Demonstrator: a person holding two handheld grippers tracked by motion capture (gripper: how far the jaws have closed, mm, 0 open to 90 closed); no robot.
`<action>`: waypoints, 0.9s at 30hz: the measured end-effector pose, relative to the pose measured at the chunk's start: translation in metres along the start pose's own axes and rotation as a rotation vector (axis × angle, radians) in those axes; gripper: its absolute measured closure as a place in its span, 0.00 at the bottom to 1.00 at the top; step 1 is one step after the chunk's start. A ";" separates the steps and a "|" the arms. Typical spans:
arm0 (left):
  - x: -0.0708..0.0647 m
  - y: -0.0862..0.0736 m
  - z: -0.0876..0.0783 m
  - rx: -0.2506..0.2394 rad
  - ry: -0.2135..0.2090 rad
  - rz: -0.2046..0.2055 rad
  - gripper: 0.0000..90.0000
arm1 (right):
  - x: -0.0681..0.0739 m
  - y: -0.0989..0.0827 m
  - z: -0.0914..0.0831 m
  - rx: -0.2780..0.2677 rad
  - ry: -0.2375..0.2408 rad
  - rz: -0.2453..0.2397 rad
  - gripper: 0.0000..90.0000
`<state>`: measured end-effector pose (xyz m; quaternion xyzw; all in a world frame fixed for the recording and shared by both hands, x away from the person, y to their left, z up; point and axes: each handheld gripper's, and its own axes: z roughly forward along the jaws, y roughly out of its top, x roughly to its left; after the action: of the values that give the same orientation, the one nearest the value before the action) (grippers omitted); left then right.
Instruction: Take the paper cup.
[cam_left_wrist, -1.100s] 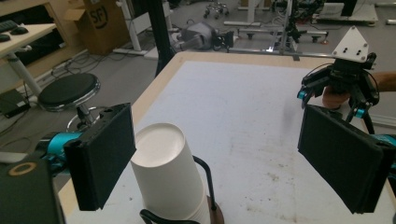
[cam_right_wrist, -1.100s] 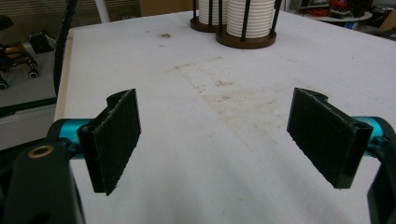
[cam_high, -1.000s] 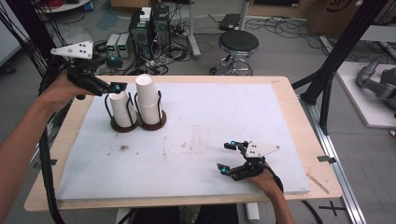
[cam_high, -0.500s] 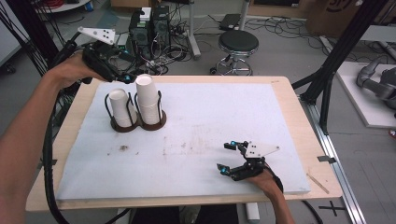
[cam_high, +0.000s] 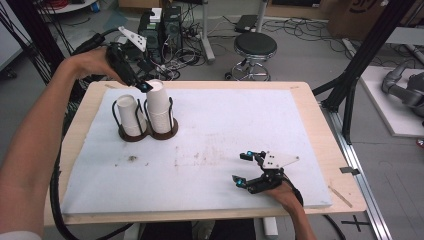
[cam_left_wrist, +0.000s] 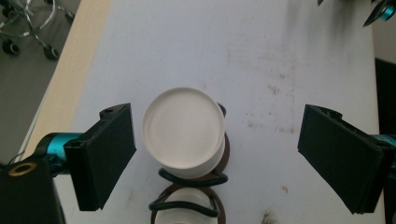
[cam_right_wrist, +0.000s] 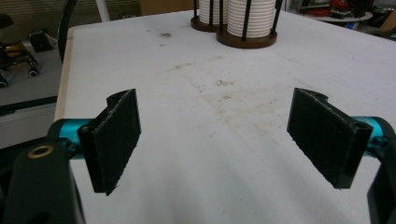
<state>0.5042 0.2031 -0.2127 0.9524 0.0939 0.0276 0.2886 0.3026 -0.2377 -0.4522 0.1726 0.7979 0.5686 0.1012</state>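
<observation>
Two stacks of upside-down white paper cups stand in black wire holders on brown bases at the mat's far left: a taller stack (cam_high: 159, 107) and a shorter one (cam_high: 131, 116). My left gripper (cam_high: 140, 83) hovers just above the taller stack, pointing down. In the left gripper view its jaws stand open on either side of that stack's top cup (cam_left_wrist: 183, 131) without touching it, and the shorter stack (cam_left_wrist: 187, 212) lies below. My right gripper (cam_high: 243, 170) rests near the mat's front edge, open and with nothing in it (cam_right_wrist: 215, 133); both holders (cam_right_wrist: 245, 23) stand far ahead of it.
A white mat (cam_high: 225, 125) with brownish stains (cam_high: 132, 158) covers the wooden table (cam_high: 320, 115). Behind the table are a round stool (cam_high: 255, 47), computer towers (cam_high: 160, 25) and floor cables. A black frame post (cam_high: 350, 85) rises at the right.
The left hand has lifted from the left side of the holders and swung right and away, so its gripper is now over the taller stack. The right gripper has stayed still.
</observation>
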 end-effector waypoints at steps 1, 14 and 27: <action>0.001 0.001 0.002 0.016 0.003 -0.001 0.12 | 0.000 0.000 0.000 0.000 -0.001 -0.003 0.20; 0.013 0.003 0.023 0.132 0.017 -0.021 0.13 | 0.000 0.000 0.000 0.000 0.000 0.001 0.20; 0.015 0.009 0.046 0.207 0.009 -0.019 0.15 | 0.000 0.000 0.000 0.001 0.003 0.001 0.20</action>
<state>0.5254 0.1738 -0.2459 0.9761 0.1066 0.0194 0.1883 0.3028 -0.2376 -0.4522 0.1720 0.7983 0.5685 0.0997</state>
